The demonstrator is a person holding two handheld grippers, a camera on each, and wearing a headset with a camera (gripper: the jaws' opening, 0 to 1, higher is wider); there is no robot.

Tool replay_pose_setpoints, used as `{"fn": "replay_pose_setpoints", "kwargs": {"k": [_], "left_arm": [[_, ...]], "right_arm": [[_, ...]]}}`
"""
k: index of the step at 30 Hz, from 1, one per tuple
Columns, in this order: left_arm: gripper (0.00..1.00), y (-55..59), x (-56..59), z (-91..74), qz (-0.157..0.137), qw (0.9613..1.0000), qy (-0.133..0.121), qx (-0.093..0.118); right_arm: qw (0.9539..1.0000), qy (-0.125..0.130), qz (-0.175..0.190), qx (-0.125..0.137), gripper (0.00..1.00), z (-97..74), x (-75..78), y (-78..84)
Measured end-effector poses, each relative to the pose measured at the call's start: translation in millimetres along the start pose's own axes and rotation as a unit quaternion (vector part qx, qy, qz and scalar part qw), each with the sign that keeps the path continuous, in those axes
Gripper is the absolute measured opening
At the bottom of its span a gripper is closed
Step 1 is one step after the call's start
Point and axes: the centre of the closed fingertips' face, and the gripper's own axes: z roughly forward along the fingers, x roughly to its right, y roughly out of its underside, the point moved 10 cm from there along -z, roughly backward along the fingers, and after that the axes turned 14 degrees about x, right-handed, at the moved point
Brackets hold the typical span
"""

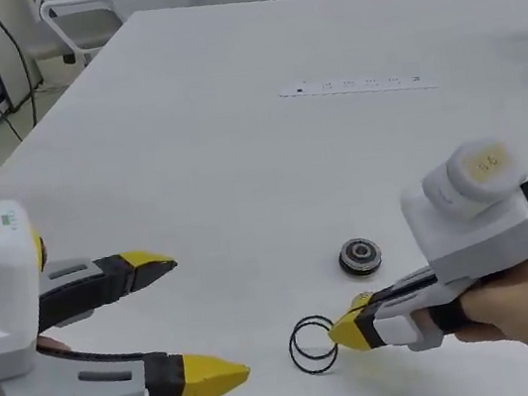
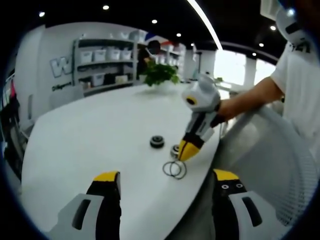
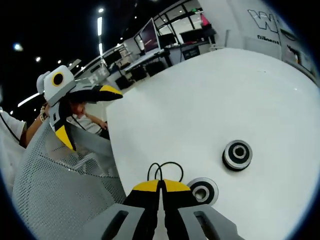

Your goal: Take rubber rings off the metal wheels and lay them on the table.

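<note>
Two thin black rubber rings lie overlapping near the table's front edge, also seen in the right gripper view and the left gripper view. My right gripper is shut, its yellow tips pinching the near edge of one ring. One metal wheel stands just beyond it. In the right gripper view a second wheel sits beside the jaws, with the first wheel further out. My left gripper hangs open to the left of the rings, holding nothing.
A white power strip lies across the far middle of the white table. A mesh chair stands against the front edge. Office chairs and a stand are beyond the far left corner.
</note>
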Motion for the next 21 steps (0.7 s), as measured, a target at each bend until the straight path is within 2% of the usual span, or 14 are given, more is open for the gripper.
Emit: {"fn": "replay_pose_setpoints", "kwargs": {"k": [7,21], "left_arm": [[0.75,1.2,0.7,0.0,0.003,1.0,0.003,-0.007],[0.74,2.1,1.0,0.0,0.002,0.9999,0.003,-0.012]], "right_arm": [[0.9998,0.016,-0.01,0.007,0.0,1.1,4.4,-1.2],[0.9997,0.018,-0.013,0.011,0.02,0.9,5.9,-2.3]]}}
